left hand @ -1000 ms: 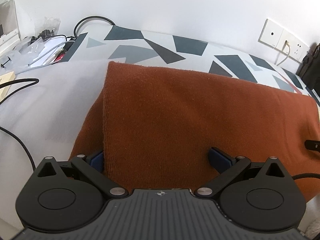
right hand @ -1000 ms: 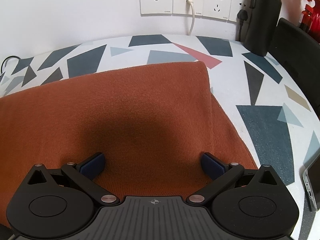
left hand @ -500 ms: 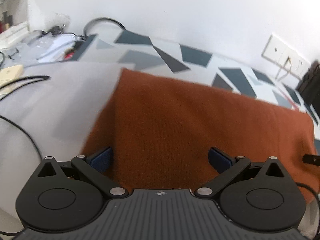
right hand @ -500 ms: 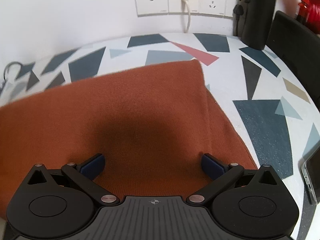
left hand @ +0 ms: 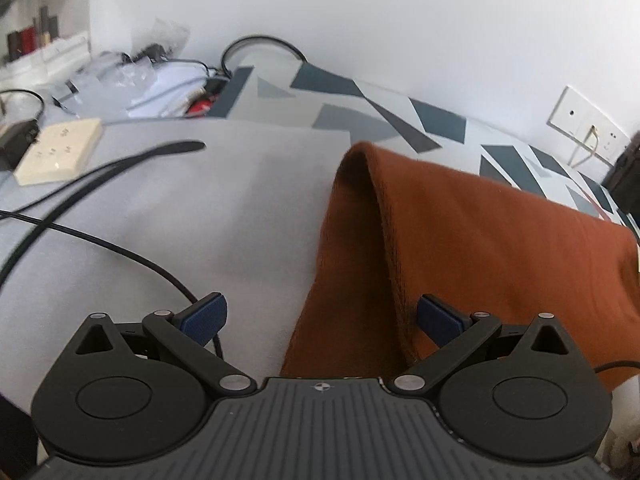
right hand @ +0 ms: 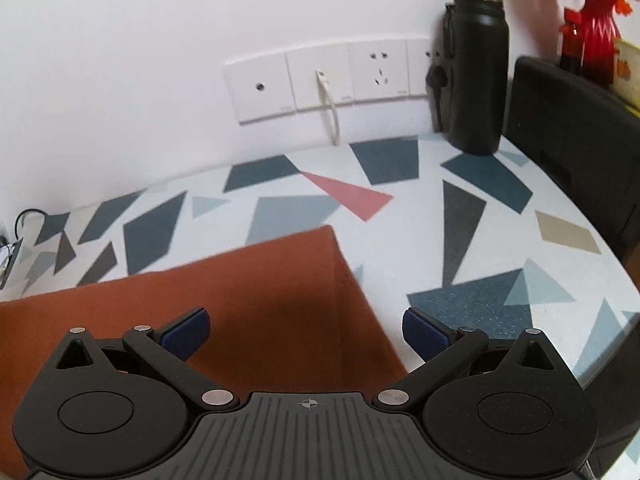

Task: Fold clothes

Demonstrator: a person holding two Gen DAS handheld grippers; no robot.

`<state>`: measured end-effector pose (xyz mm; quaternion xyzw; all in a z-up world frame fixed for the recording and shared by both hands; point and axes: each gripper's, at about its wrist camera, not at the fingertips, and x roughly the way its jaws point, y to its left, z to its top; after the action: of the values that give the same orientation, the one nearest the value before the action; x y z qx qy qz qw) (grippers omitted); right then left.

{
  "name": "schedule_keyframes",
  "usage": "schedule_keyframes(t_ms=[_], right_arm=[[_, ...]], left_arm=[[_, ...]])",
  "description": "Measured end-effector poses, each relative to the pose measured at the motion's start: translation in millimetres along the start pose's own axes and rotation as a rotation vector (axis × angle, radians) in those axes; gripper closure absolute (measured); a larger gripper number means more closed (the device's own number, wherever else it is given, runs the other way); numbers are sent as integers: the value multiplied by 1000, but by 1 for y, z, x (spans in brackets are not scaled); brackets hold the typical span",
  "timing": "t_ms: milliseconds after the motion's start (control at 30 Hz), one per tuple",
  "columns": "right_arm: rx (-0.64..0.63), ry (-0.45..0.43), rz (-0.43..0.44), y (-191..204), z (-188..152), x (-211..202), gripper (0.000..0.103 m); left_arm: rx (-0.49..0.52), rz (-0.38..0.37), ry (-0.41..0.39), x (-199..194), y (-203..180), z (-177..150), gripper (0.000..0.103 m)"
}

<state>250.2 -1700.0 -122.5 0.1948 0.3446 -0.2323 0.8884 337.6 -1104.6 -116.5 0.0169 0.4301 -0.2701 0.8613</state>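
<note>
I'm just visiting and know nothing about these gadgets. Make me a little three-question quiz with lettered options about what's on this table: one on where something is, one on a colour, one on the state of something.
1. Where does the black bottle stand?
A. On the cloth
B. By the wall, next to the sockets
C. On the beige power strip

2. What colour is the folded cloth?
A. Rust orange
B. Pale blue
C. Green

3. How do the fingers of the right gripper stand?
A. Clamped on the cloth
C. Shut on a cable
B. Spread apart, holding nothing

Answers:
1 B: the bottle is at the back of the patterned table, beside the wall sockets.
2 A: the cloth is rust orange in both views.
3 B: the blue pads sit wide apart, with nothing between them.
</note>
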Motion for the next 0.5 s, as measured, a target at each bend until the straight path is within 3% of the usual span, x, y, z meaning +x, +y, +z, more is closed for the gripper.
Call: schedule_keyframes(t_ms=[233,500], right_arm=[[-16,76,8,-13,-11,23,1],[17,89,-5,-25,-14,39,1]], left_arm=[[-9,-58,49,29,-7,14,0],[21,-48,66,45,-14,29,0]])
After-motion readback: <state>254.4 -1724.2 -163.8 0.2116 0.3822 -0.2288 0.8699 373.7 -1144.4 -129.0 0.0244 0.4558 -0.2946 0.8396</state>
